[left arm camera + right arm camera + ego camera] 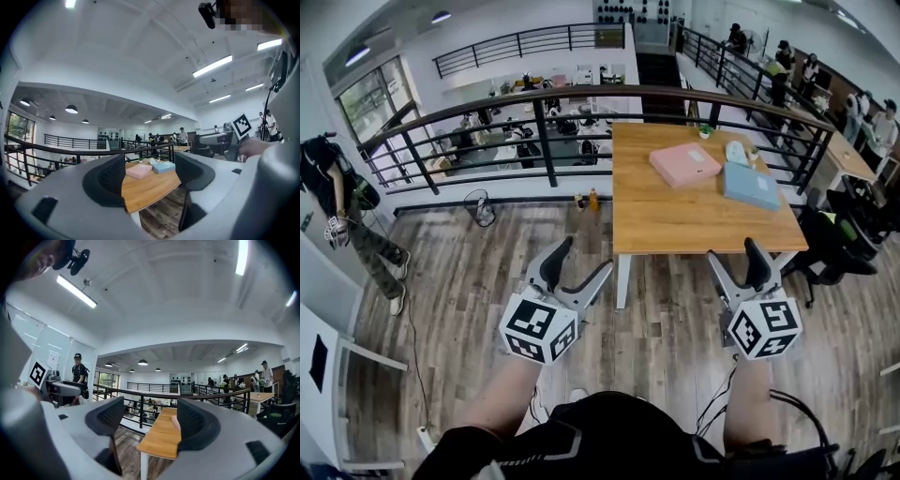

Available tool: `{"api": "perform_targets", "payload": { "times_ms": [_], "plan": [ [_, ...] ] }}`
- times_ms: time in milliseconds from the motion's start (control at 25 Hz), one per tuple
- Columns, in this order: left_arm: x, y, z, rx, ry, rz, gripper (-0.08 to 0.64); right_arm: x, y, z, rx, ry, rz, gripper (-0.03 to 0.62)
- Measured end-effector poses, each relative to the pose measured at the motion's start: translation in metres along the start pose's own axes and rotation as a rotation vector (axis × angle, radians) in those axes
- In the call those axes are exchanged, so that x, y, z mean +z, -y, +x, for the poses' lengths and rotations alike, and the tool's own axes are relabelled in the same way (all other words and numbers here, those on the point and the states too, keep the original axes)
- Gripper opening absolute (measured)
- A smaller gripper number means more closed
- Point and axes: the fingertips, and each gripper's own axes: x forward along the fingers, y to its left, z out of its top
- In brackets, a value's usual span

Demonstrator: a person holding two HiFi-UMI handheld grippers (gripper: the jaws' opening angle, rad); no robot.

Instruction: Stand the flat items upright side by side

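Nearest the lens, left gripper [586, 255] and right gripper [733, 251], each behind its marker cube. Both held over plank floor with jaws spread wide, nothing between them, well short of the light wooden worktop [675, 220].

Far ahead of the right gripper, on that worktop: flat pink rectangular box [685, 163], lying on its broad face. Just beside it, further right: flat pale blue rectangular box [751, 185], equally flat. Neither stood on edge yet. By the look of it, task not begun: approach, grasp, tipping upright and setting side by side all left to do, for both boxes.

From the head view alone: layout from above, both broad faces up, plus a small pale object [738, 152] beyond them, too small to identify. From the left gripper view: left gripper [150, 176] open, pink box [139, 170] and blue box [162, 166] framed low between its jaws, thin edges showing. From the right gripper view: right gripper [147, 420] open, only a pink sliver [175, 421] past its right jaw, blue box hidden.
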Motion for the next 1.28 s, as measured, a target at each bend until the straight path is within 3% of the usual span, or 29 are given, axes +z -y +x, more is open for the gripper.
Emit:
{"api": "perform_targets", "payload": {
  "times_ms": [400,680,840,1280],
  "plan": [
    [0.007,0.032,0.031,-0.027,0.005,0.016,0.337,-0.002,0.028,-0.008,0.014,-0.015,-0.017,0.353],
    [-0.004,0.073,0.069,-0.066,-0.029,0.045,0.337,-0.016,0.074,-0.029,-0.003,-0.026,-0.060,0.353],
    [-0.009,0.082,0.084,-0.059,-0.051,0.053,0.336,-0.025,0.097,-0.029,-0.006,-0.029,-0.019,0.353],
    [-0.019,0.056,0.171,-0.131,-0.029,0.040,0.336,-0.037,0.131,0.023,-0.049,-0.048,-0.029,0.351]
  ]
}}
